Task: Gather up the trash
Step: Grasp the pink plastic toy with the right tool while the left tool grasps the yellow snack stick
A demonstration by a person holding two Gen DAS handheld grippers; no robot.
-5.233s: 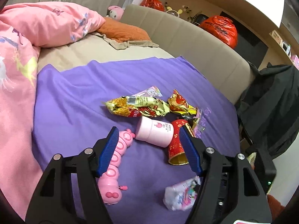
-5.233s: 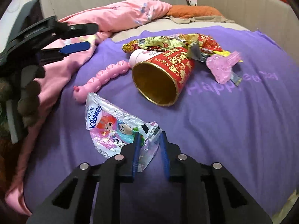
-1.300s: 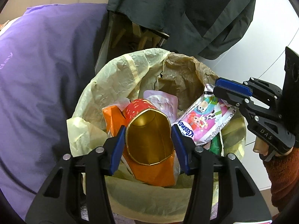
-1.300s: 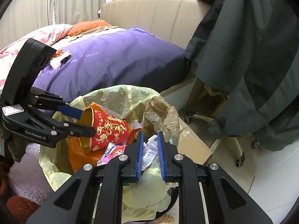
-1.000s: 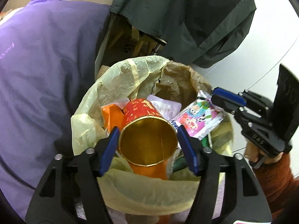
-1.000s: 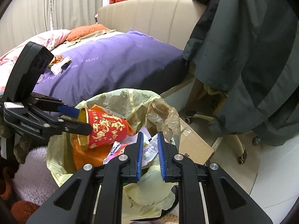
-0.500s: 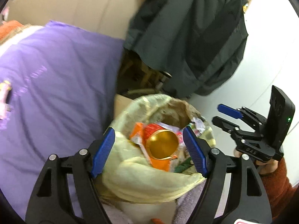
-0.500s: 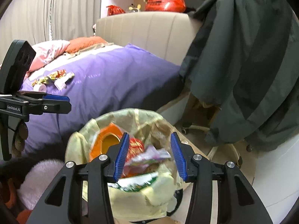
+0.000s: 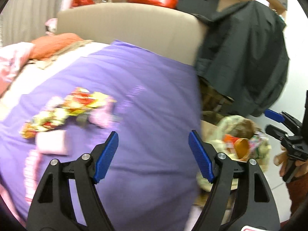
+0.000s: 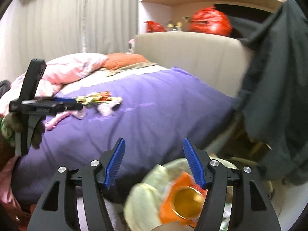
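The lined trash bin (image 9: 225,123) stands beside the bed and holds the red-and-gold paper cup (image 9: 241,146); both also show low in the right wrist view, the bin (image 10: 146,194) and the cup (image 10: 186,199). Yellow-red snack wrappers (image 9: 65,111) and a pink cup (image 9: 51,142) lie on the purple blanket (image 9: 150,88); the wrappers (image 10: 96,98) also show in the right wrist view. My left gripper (image 9: 154,156) is open and empty over the blanket. My right gripper (image 10: 154,163) is open and empty above the bin.
A dark jacket (image 9: 246,53) hangs over a chair right of the bed. A beige headboard (image 9: 127,28) stands behind. A pink duvet (image 10: 73,69) and an orange pillow (image 10: 125,59) lie at the far end. A pink toy (image 10: 57,119) lies near the wrappers.
Both grippers have let go of the cup and the tissue pack into the bin and opened. Both have since risen and swung left toward the bed; the left now faces the wrappers.
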